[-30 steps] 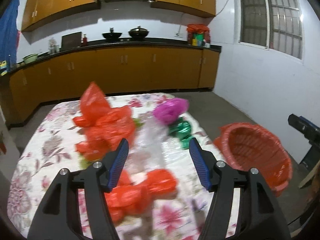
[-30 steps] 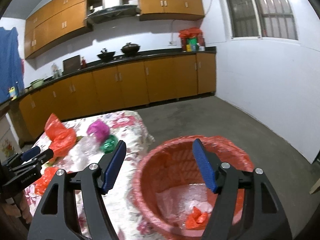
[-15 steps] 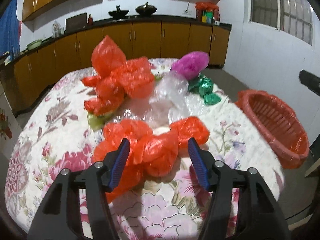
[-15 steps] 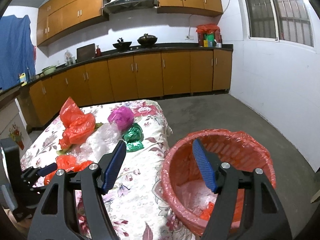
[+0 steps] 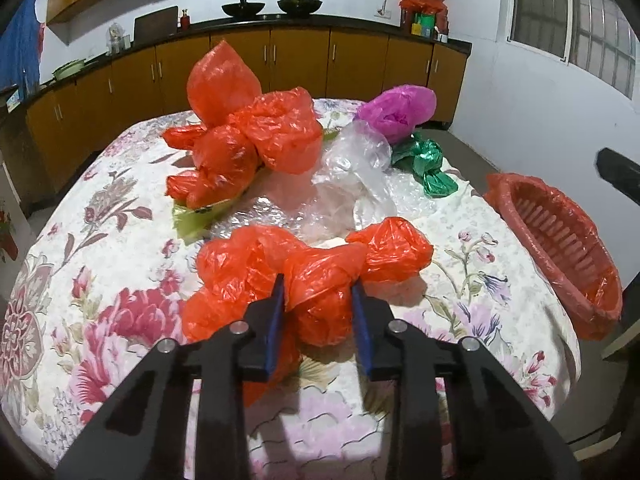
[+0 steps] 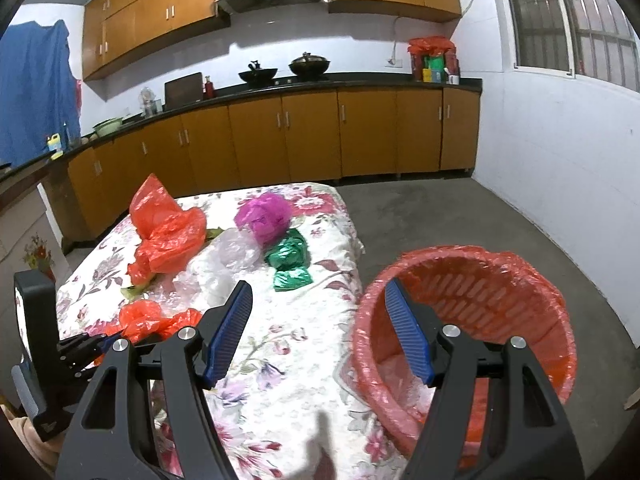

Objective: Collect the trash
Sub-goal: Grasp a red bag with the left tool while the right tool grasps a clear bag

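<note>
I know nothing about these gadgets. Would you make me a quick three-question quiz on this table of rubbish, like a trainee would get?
1. True or false: the purple crumpled plastic bag lies inside the red plastic basket lined with a red bag.
2. Which crumpled bag has the left gripper between its blue fingers: A) the green shiny foil bag, B) the nearest orange-red plastic bag, C) the clear plastic bag?
3. Fill in: the right gripper holds ____.

Key
1. False: it lies on the flowered tablecloth.
2. B; the jaws are closing around it.
3. Nothing; its jaws stand open over the table edge beside the basket.
</note>
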Demonstrator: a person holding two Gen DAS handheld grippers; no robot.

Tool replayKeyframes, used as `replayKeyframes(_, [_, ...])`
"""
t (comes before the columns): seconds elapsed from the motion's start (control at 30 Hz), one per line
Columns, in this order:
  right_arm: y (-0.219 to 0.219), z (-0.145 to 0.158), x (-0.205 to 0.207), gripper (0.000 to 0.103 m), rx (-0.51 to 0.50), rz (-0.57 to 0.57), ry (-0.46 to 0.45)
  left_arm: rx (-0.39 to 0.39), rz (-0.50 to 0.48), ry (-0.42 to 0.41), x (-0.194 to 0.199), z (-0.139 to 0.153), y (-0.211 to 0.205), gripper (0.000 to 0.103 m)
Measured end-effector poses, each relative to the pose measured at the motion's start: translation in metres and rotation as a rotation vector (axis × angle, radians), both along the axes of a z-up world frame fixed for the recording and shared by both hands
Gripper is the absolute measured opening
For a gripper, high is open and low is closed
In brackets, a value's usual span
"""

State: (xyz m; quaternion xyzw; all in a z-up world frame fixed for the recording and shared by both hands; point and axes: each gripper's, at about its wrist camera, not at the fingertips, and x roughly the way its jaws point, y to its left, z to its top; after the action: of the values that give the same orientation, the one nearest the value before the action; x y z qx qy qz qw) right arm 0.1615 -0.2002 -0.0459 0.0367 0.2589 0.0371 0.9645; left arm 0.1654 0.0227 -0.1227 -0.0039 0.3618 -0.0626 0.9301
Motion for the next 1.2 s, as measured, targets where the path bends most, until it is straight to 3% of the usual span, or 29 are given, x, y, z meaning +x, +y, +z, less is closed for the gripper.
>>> replayKeyframes(0.37, [0.053, -0.013, 0.035, 0.068, 0.023, 0.125, 0.060, -0.056, 0.142, -0.104, -0.016, 0.044, 0.065, 0.030])
replayKeyframes(0.63, [0.099, -0.046, 0.076, 0.050, 0.005, 0.201, 0.201, -0.068, 0.269, -0.154, -0.001, 0.063, 0.109, 0.031])
replayKeyframes(0.83, [0.114, -0.067, 0.093, 0.048, -0.026, 0.216, 0.268, -0.071, 0.297, -0.155, 0.009, 0.064, 0.121, 0.031])
replayKeyframes(0.87, [0.115, -0.070, 0.096, 0.045, -0.031, 0.216, 0.277, -0.071, 0.298, -0.154, 0.010, 0.064, 0.121, 0.031])
replayKeyframes(0.93, [0.116, -0.074, 0.100, 0.025, -0.037, 0.219, 0.305, -0.071, 0.296, -0.154, 0.010, 0.065, 0.119, 0.031])
replayKeyframes(1.0, [0.113, -0.081, 0.102, 0.014, -0.034, 0.222, 0.342, -0.073, 0.292, -0.155, 0.011, 0.065, 0.118, 0.031])
replayKeyframes(1.2, [0.094, -0.074, 0.088, 0.008, 0.005, 0.213, 0.319, -0.080, 0.275, -0.158, 0.010, 0.066, 0.111, 0.031])
